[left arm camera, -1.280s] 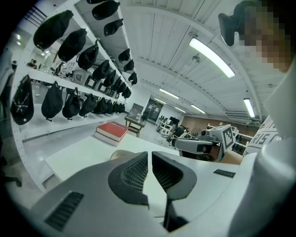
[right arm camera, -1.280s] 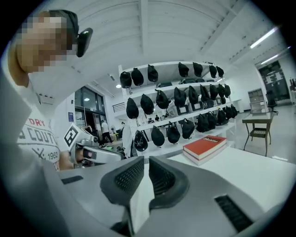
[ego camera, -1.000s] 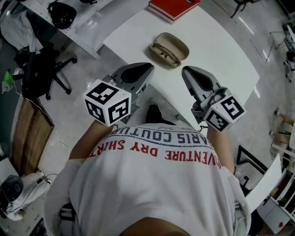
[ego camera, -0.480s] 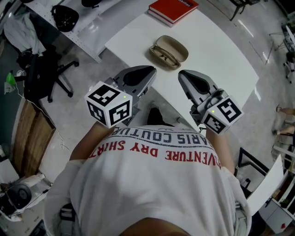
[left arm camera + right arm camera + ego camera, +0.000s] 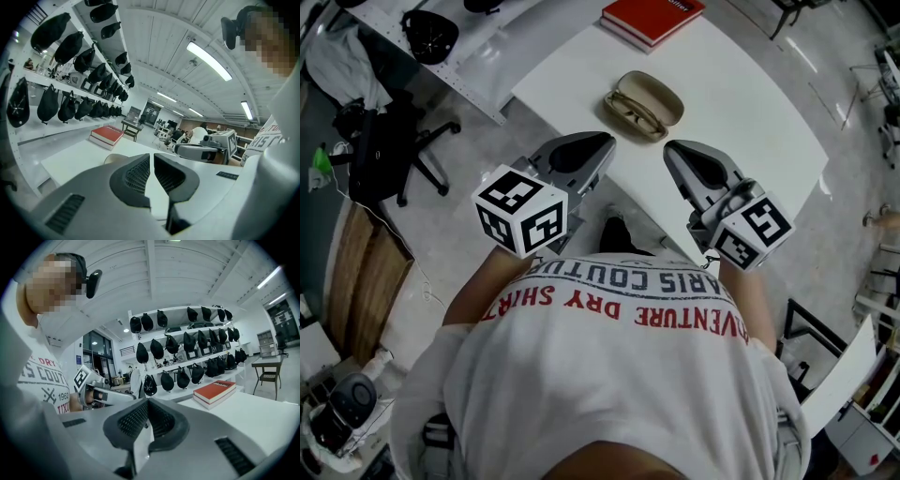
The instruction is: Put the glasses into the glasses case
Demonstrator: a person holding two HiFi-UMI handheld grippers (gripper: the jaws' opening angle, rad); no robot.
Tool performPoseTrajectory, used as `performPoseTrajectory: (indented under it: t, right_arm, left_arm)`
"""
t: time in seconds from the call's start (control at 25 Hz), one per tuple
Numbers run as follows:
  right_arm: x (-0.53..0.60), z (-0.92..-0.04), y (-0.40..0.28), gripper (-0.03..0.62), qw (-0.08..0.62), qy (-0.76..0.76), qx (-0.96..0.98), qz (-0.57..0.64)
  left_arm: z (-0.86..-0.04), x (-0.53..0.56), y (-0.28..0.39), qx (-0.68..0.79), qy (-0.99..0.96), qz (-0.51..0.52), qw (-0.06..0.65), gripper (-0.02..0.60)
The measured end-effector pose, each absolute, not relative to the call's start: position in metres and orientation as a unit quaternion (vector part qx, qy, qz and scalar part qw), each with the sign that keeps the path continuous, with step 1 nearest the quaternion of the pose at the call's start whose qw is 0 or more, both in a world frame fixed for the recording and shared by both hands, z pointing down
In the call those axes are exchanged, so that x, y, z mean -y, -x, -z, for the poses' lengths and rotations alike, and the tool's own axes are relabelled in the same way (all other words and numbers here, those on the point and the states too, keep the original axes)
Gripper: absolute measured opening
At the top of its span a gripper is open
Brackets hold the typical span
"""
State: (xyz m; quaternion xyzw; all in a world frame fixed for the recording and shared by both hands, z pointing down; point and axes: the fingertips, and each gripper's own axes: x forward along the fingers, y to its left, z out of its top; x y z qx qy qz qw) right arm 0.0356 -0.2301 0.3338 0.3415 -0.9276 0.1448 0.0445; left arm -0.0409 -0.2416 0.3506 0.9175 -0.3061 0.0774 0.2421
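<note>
A tan glasses case (image 5: 645, 102) lies open on the white table (image 5: 741, 103), and the glasses (image 5: 632, 111) rest in its near half. Both grippers hover over the table's near edge, a short way before the case. My left gripper (image 5: 605, 142) is to the left, with its jaws together and nothing between them. My right gripper (image 5: 671, 150) is to the right and is also shut and empty. In the left gripper view, a sliver of the case (image 5: 115, 158) peeks out behind the shut left gripper (image 5: 152, 156). The right gripper view shows the right gripper (image 5: 148, 402) closed.
A red book (image 5: 652, 16) lies at the table's far edge, beyond the case. Wall shelves with black caps (image 5: 187, 343) run behind the table. A black office chair (image 5: 389, 141) stands on the floor to the left. The person's white shirt (image 5: 609, 375) fills the lower head view.
</note>
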Motion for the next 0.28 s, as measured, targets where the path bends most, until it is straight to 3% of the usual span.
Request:
performPoseTrajectory:
  t: [0.28]
  right_arm:
    - [0.2411, -0.3405, -0.0396, 0.023, 0.051, -0.345, 0.925, -0.150]
  left_arm:
    - [-0.3559, 0.2509, 0.0395, 0.304, -0.916, -0.079, 0.248, 0.048]
